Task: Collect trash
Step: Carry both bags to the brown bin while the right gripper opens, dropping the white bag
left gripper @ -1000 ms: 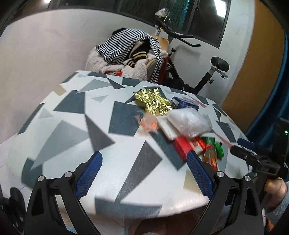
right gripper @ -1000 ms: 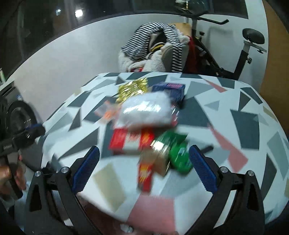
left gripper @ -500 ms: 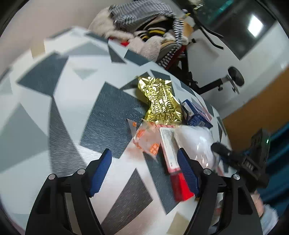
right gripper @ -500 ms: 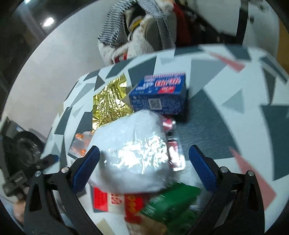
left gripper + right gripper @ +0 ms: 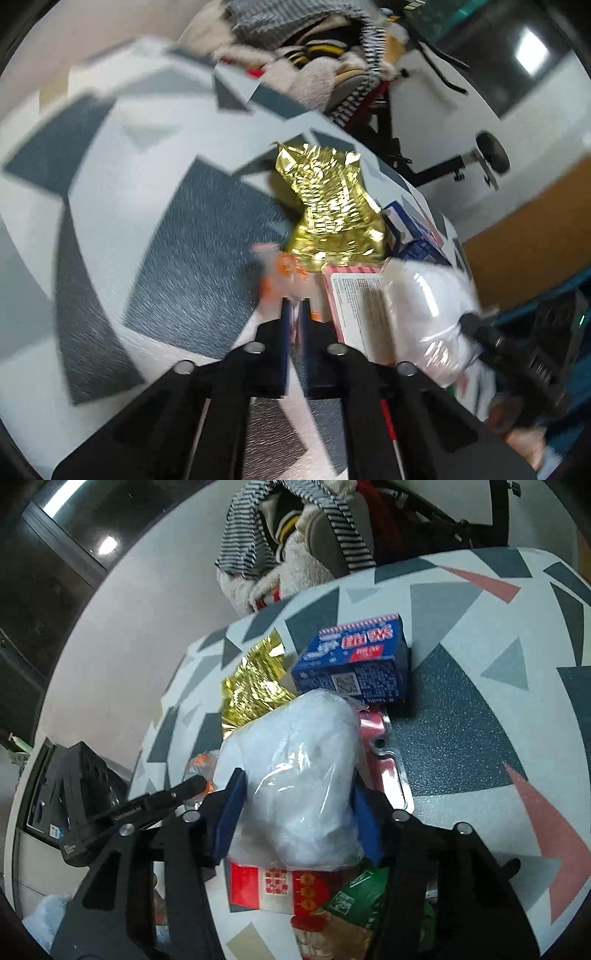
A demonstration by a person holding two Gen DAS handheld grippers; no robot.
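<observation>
Right wrist view: a clear plastic bag stuffed with white material lies on top of the heap of trash on the desk, and the right tool has just been closing its jaws around it, the blue pads pressing its two sides. Under the bag sit a red packet and a green wrapper; a pink tray pokes out at its right side, a blue carton lies just behind it, and a crumpled gold foil wrapper lies to the left of the carton.

From the left wrist, the left tool has just been closing too, and its jaws now stand pressed nearly together on the edge of a small clear wrapper with orange print, which lies just in front of the gold foil and beside a red-edged packet. This part of the view is blurred. Beyond the desk a chair piled with striped clothes stands against the wall.
</observation>
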